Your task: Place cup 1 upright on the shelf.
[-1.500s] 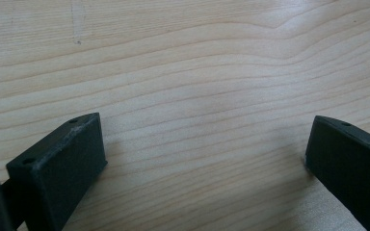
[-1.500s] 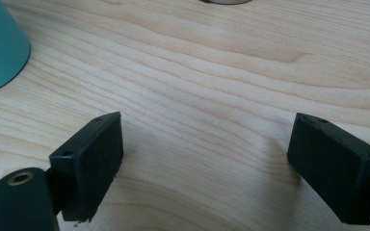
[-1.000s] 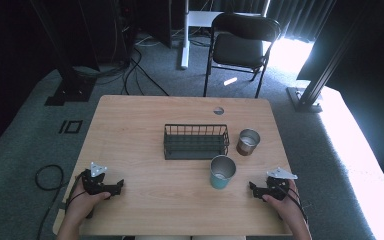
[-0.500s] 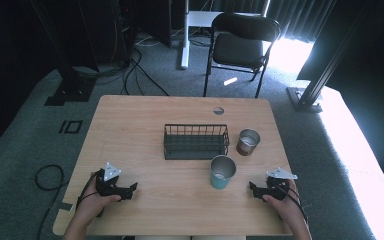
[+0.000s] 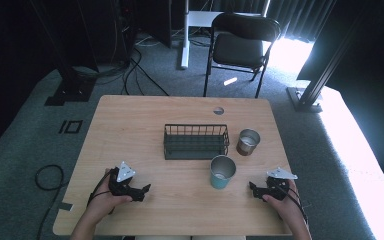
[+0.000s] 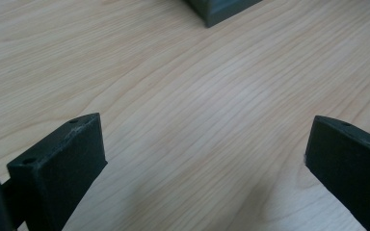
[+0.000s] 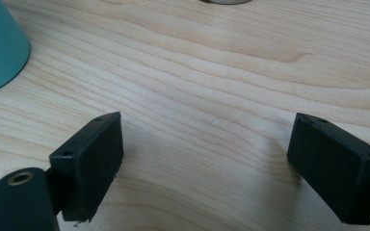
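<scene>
Teal cup point(image 5: 223, 171) stands upright on the tabletop point(image 5: 145, 125), near the front edge and right of the middle; it is the thing nearest the right claw point(image 5: 254, 189), and its teal wall also shows at the top left of the right gripper view point(image 7: 0, 45). One more cup, a brown metal cup point(image 5: 248, 142), stands upright just behind and to the right of the teal one, apart from it. One dark wire basket point(image 5: 196, 141) sits at the middle of the tabletop, left of the brown cup; a corner of it shows at the top of the left gripper view point(image 6: 221, 9). That makes two cups and one basket.

Two claws rest low over the wood, one in each hand. The left claw point(image 5: 142, 191) lies at the front left, well apart from the cups, its jaws spread wide with bare wood between them. The right claw sits at the front right, near the teal cup but not touching it, its jaws likewise wide apart and holding nothing.

One black chair point(image 5: 242, 45) stands on the floor beyond the far edge.
</scene>
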`<state>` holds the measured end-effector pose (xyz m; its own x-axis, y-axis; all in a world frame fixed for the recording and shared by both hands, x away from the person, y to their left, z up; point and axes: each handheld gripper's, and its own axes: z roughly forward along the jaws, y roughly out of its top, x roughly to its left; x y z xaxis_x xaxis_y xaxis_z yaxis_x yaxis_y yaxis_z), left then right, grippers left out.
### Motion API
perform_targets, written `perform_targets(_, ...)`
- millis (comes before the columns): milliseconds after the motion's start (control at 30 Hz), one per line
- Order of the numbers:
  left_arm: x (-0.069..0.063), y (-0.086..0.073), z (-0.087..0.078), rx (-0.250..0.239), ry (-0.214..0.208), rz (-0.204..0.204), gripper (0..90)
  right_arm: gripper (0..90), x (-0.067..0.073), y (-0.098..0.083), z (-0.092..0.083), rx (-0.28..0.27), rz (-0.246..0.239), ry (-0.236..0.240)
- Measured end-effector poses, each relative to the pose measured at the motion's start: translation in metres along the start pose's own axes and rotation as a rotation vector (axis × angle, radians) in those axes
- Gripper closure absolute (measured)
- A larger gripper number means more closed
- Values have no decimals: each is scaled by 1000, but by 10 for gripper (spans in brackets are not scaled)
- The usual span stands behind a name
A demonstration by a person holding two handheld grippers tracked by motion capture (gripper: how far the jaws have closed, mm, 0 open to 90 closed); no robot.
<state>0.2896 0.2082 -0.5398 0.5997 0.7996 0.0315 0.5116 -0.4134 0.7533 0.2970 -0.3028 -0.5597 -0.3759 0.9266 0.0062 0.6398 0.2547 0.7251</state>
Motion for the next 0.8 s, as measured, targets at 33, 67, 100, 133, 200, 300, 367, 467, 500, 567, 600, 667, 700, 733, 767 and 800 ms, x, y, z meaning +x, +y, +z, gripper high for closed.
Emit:
perform_targets(33,0,0,0,0,0,0,13,121,0,0,0,0,0,0)
perform_targets(67,-5,4,2,1,-17,23,13,121,0,0,0,0,0,0)
perform_targets(100,-7,5,4,-2,-22,28,13,121,0,0,0,0,0,0)
perform_targets(133,-8,6,5,1,-29,43,13,121,0,0,0,0,0,0)
perform_targets(200,-12,8,7,-1,-45,61,13,121,0,0,0,0,0,0)
perform_targets(300,-19,12,11,-8,-68,79,13,121,0,0,0,0,0,0)
perform_targets(367,-23,15,13,-16,-83,81,13,121,0,0,0,0,0,0)
perform_targets(467,-30,21,17,-28,-89,115,13,121,0,0,0,0,0,0)
perform_targets(500,-32,23,19,-28,-94,126,13,121,0,0,0,0,0,0)
perform_targets(567,-36,27,21,-36,-102,133,13,121,0,0,0,0,0,0)
perform_targets(600,-39,29,23,-43,-111,141,13,121,0,0,0,0,0,0)
perform_targets(667,-44,34,25,-51,-128,148,13,121,0,0,0,0,0,0)
perform_targets(700,-45,35,25,-53,-136,147,13,121,0,0,0,0,0,0)
perform_targets(733,-48,37,27,-57,-145,141,13,121,0,0,0,0,0,0)
perform_targets(767,-49,38,28,-59,-149,141,13,121,0,0,0,-1,-3,0)
perform_targets(800,-50,39,28,-58,-151,146,13,121,0,0,0,-1,-3,0)
